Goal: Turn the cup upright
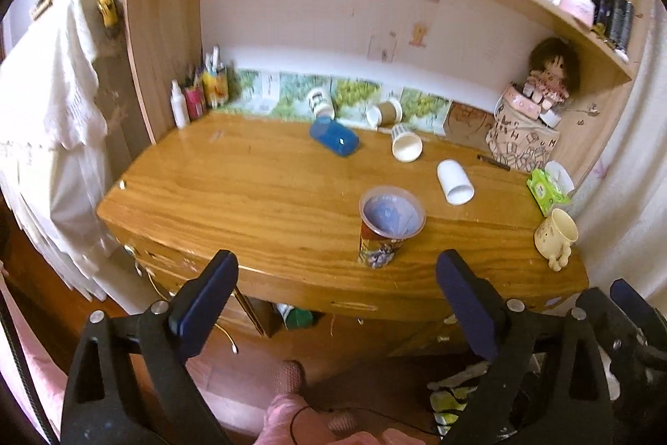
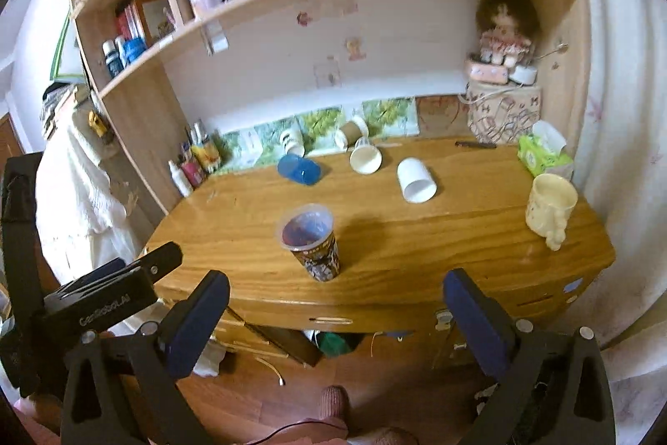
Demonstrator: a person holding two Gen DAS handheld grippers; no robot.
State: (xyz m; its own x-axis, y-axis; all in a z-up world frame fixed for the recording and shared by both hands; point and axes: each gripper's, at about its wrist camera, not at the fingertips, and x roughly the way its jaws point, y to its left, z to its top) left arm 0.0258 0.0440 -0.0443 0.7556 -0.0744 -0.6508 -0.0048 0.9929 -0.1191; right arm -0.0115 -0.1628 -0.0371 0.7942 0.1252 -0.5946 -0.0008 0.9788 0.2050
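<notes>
Both grippers hang out in front of the desk [image 1: 258, 194], off its near edge, nothing in them. The left gripper [image 1: 337, 274] has its jaws spread wide, and the right gripper [image 2: 335, 292] is spread wide too.

Closest thing on the desk is a printed cup [image 1: 385, 228] standing upright near the front edge, mouth up. Off to the right, by the corner, a cream mug [image 2: 548, 205] also stands upright.

Further back, a white cup [image 1: 454, 181] lies on its side, opening toward the camera. Behind that, a striped paper cup [image 1: 405, 144] and a blue cup [image 1: 333, 138] are tipped over too. Right against the back wall, a brown paper cup [image 1: 385, 112] and another striped cup [image 1: 320, 103] lie on their sides.
</notes>
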